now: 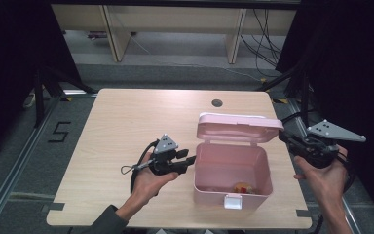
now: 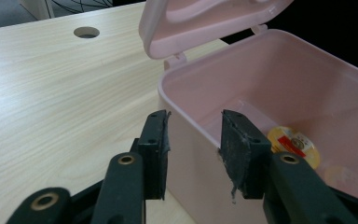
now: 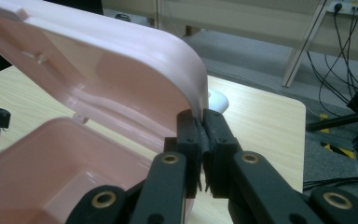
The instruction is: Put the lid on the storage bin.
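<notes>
In the high view, the pink box point(image 1: 233, 171) is seen on the table point(image 1: 126, 126) between the two grippers, its lid point(image 1: 238, 127) raised. The left gripper point(image 1: 191, 162) is held just beside the box's left wall; the right gripper point(image 1: 283, 138) is set at the lid's right edge.

In the left gripper view, the jaws of the left gripper point(image 2: 193, 135) are spread, one on each side of the box point(image 2: 279, 88) wall, no pad pressing on it. A yellow round item point(image 2: 294, 143) is seen inside, beyond the right jaw.

In the right gripper view, the right gripper point(image 3: 202, 127) is pressed together on the rim of the lid point(image 3: 102, 60), which stands up and to the left of the jaws.
</notes>
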`<act>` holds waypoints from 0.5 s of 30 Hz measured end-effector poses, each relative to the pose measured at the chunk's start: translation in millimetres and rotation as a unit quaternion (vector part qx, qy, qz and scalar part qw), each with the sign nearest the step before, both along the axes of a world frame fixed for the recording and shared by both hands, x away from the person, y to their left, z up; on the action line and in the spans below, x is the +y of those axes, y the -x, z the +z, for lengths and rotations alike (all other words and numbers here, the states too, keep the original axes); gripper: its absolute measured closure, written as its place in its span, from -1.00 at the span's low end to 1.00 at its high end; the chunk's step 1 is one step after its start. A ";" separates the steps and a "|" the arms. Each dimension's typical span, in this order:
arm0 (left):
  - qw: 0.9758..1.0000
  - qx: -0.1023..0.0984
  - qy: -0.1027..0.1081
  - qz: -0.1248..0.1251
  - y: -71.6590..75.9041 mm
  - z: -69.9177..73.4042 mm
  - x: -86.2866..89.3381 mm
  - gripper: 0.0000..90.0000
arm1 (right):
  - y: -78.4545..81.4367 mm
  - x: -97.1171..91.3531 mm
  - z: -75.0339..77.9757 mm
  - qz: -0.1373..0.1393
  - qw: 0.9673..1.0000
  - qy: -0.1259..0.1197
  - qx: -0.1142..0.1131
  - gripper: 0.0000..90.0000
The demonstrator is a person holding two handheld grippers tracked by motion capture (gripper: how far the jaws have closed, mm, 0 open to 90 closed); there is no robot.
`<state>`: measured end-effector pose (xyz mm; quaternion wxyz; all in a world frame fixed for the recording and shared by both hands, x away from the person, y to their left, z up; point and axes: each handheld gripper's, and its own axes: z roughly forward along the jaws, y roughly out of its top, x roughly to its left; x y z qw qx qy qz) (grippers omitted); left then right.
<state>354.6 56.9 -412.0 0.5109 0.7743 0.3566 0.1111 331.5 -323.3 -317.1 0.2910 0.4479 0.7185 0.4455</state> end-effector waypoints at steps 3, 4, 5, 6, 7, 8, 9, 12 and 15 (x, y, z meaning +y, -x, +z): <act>1.000 0.000 0.001 -0.013 9.9 0.4 8.0 0.35 | 5.9 -1.1 -2.5 0.004 1.000 0.003 -0.005 0.91; 1.000 -0.001 -0.002 -0.013 13.6 0.9 10.4 0.34 | 7.1 -1.4 -3.0 0.009 1.000 0.005 -0.005 0.91; 1.000 0.001 0.000 -0.017 16.8 1.0 12.6 0.34 | 9.2 -0.6 -3.6 0.006 1.000 0.001 0.000 0.91; 1.000 -0.001 -0.001 -0.020 19.6 1.3 15.1 0.33 | 9.5 -1.4 -4.7 0.007 1.000 0.004 -0.011 0.91; 1.000 -0.003 0.000 -0.022 24.9 1.7 19.0 0.32 | 11.5 -1.5 -6.4 0.006 1.000 0.003 -0.014 0.90; 1.000 -0.003 -0.004 -0.024 28.9 2.8 22.2 0.32 | 13.8 -1.0 -6.4 0.008 1.000 -0.001 -0.005 0.90; 1.000 -0.003 -0.004 -0.024 28.9 2.8 22.2 0.31 | 13.8 -1.0 -6.4 0.008 1.000 -0.001 -0.005 0.90; 0.999 -0.004 -0.006 -0.031 39.0 2.2 30.3 0.30 | 19.9 -1.9 -10.1 0.016 1.000 0.005 -0.003 0.89; 0.999 -0.003 -0.005 -0.035 43.0 0.7 33.1 0.29 | 24.9 -1.6 -12.8 0.016 1.000 -0.004 0.003 0.89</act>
